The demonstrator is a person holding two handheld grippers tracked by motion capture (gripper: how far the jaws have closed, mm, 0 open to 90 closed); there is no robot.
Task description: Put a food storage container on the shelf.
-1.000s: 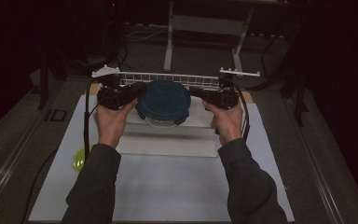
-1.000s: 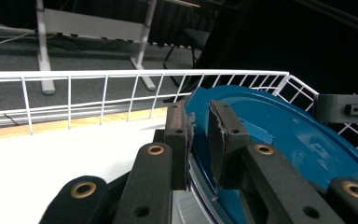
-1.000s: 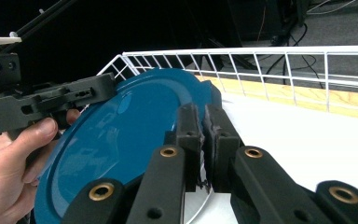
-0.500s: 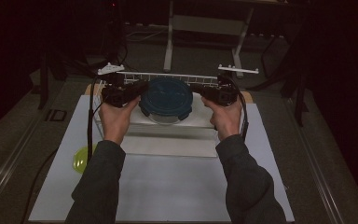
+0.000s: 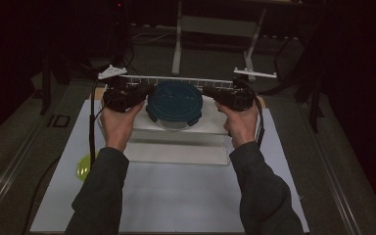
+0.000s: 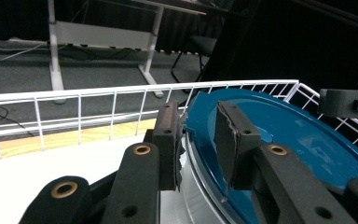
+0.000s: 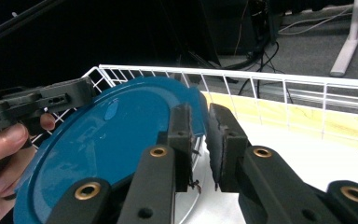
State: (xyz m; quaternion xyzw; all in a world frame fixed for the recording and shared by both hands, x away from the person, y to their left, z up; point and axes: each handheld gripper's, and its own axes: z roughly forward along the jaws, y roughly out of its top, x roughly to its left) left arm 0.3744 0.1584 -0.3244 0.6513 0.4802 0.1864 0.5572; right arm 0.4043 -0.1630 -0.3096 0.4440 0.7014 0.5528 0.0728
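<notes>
Two grippers sit at opposite sides of a round clear container with a blue lid [image 5: 174, 100], which rests on a white tray [image 5: 176, 147] just in front of a white wire rack [image 5: 186, 81] at the far end of the table. The left gripper [image 5: 144, 93] has its jaws on either side of the lid's edge. In the left gripper view one jaw lies over the blue lid [image 6: 279, 135] and the other outside the rim, with a plain gap between pad and rim; these jaws have just been opening. The right gripper [image 5: 209, 92] meets the opposite edge. In the right gripper view its jaws stand only a little apart at the lid's rim [image 7: 121, 140] and have also just been opening; whether the pads press on the rim I cannot tell. A yellow-green object [image 5: 83, 166] lies near the left sleeve.
</notes>
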